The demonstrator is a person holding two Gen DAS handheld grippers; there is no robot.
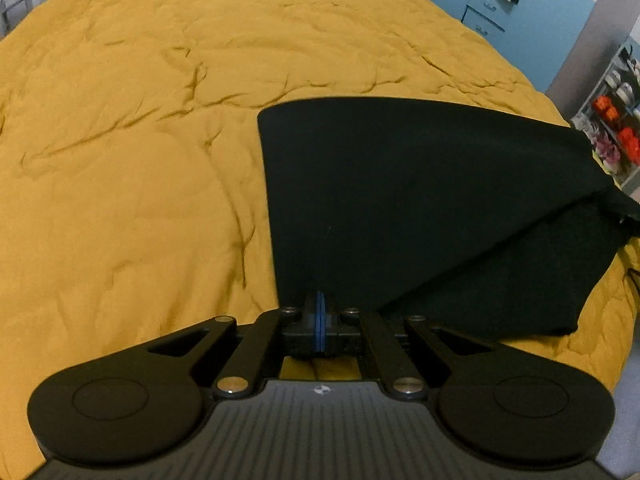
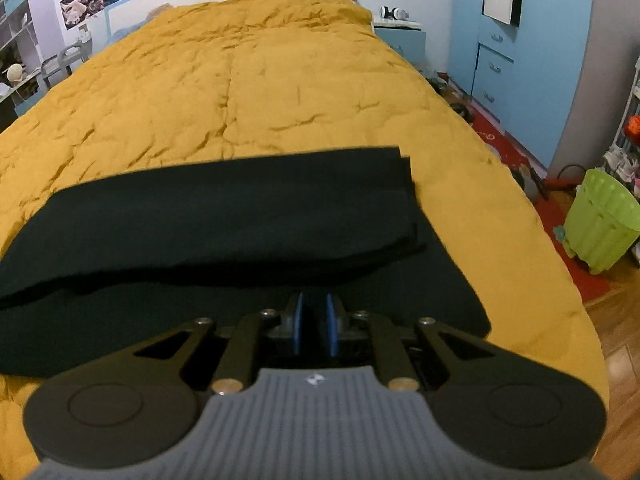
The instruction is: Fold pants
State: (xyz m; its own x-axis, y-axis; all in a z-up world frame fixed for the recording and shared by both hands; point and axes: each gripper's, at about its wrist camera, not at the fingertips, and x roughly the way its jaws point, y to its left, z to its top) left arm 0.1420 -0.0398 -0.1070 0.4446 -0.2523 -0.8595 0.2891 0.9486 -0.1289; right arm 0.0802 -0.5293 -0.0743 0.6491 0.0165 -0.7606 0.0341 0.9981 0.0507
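Black pants [image 1: 400, 200] lie on a mustard-yellow bed cover [image 1: 140, 140], partly folded over themselves. My left gripper [image 1: 319, 300] is shut on the near edge of the pants and lifts a flap that rises to the right. In the right wrist view the pants [image 2: 224, 208] show as a folded band across the bed cover [image 2: 240, 92], with a lower layer toward me. My right gripper [image 2: 316, 308] sits low over that lower layer, its blue pads a small gap apart with black cloth between them.
A green bin [image 2: 600, 220] stands on the wood floor by a red rug [image 2: 560, 208] right of the bed. Blue cabinets [image 2: 516, 60] and a nightstand [image 2: 404, 40] line the right wall. Shelves [image 1: 616, 120] stand at the far right.
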